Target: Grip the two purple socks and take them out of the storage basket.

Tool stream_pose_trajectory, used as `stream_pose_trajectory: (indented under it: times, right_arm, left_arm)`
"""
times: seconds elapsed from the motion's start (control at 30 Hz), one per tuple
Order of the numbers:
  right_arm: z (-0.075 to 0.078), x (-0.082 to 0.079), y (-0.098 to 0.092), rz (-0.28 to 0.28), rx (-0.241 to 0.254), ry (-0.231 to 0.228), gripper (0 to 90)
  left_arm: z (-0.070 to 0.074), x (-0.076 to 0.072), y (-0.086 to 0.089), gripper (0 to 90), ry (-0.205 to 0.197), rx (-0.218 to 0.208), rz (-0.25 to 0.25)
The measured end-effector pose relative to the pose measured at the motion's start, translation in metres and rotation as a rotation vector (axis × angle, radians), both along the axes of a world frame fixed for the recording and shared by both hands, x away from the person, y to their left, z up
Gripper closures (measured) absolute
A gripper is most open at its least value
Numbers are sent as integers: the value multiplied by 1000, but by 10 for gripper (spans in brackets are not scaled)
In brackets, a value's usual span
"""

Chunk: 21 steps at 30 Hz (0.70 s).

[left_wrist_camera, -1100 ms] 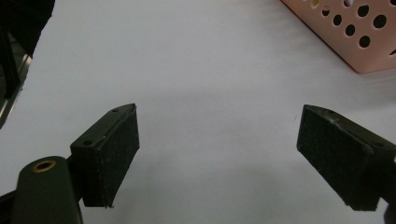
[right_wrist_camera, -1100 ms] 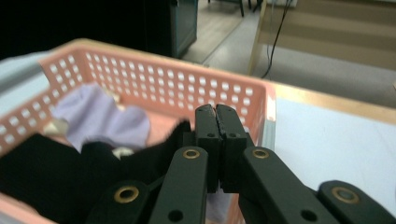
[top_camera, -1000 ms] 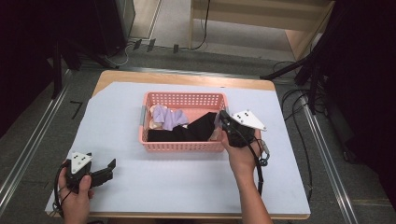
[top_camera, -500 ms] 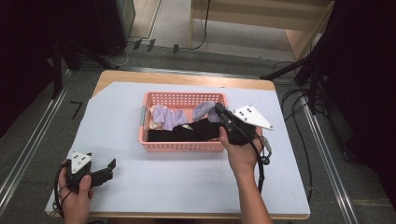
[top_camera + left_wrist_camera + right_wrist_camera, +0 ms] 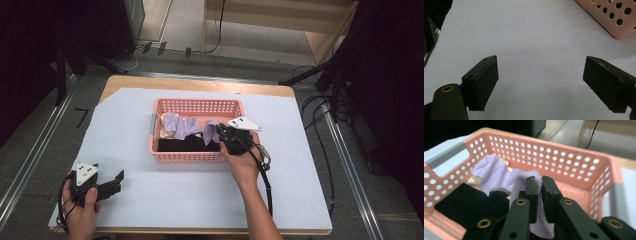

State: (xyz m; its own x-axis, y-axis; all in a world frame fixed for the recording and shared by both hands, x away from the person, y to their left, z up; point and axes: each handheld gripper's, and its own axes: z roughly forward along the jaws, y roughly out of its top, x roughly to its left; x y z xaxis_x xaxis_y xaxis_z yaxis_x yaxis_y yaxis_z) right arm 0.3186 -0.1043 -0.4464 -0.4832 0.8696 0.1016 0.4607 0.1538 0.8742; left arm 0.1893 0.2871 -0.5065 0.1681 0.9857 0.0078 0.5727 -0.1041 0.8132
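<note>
A pink perforated basket (image 5: 195,102) (image 5: 549,142) stands mid-table and holds lavender socks (image 5: 180,126) (image 5: 491,173), a black cloth (image 5: 185,144) (image 5: 456,202) and something beige (image 5: 474,180). My right gripper (image 5: 218,131) (image 5: 541,180) reaches into the basket's right half. Its jaws stand nearly together with a lavender sock (image 5: 210,131) (image 5: 521,185) pinched between them, and they have just been opening a little. My left gripper (image 5: 117,181) (image 5: 541,82) rests low at the table's front left, wide open, with nothing between its pads (image 5: 482,82).
A white sheet (image 5: 200,190) covers the wooden table. The basket's corner (image 5: 619,17) lies ahead and to the right of the left gripper. A cable (image 5: 265,175) trails from the right gripper along the forearm. Dark stands and cables crowd the floor on the right.
The right gripper has moved left and down from the basket's right edge into the basket, carrying a lavender sock. The left gripper has stayed put.
</note>
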Motion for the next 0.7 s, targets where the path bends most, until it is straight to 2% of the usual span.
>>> stream_pose_trajectory:
  times: [0.1, 0.23, 0.33, 0.53, 0.57, 0.6, 0.63, 0.67, 0.7]
  right_arm:
    - [-6, 4, 6, 14, 34, 44, 757]
    - [-13, 9, 13, -4, 34, 72, 661]
    - [-18, 15, 19, -43, 30, 102, 544]
    - [-28, 27, 30, -127, 26, 161, 423]
    - [-31, 28, 32, -137, 28, 173, 415]
    - [-32, 29, 34, -148, 16, 217, 417]
    - [-32, 30, 36, -153, 1, 231, 423]
    - [-32, 30, 37, -156, -4, 230, 457]
    - [-32, 30, 37, -154, -1, 235, 542]
  left_arm:
    - [0, 0, 0, 143, 1, 0, 0]
    - [0, 0, 0, 143, 2, 0, 1]
    - [0, 0, 0, 143, 1, -1, 1]
    - [0, 0, 0, 143, 1, 2, -1]
    - [0, 0, 0, 143, 1, 2, -1]
    - [0, 0, 0, 143, 1, 2, -1]
    - [0, 0, 0, 143, 1, 2, -2]
    - [0, 0, 0, 143, 1, 1, -1]
    - [0, 0, 0, 143, 4, 1, -1]
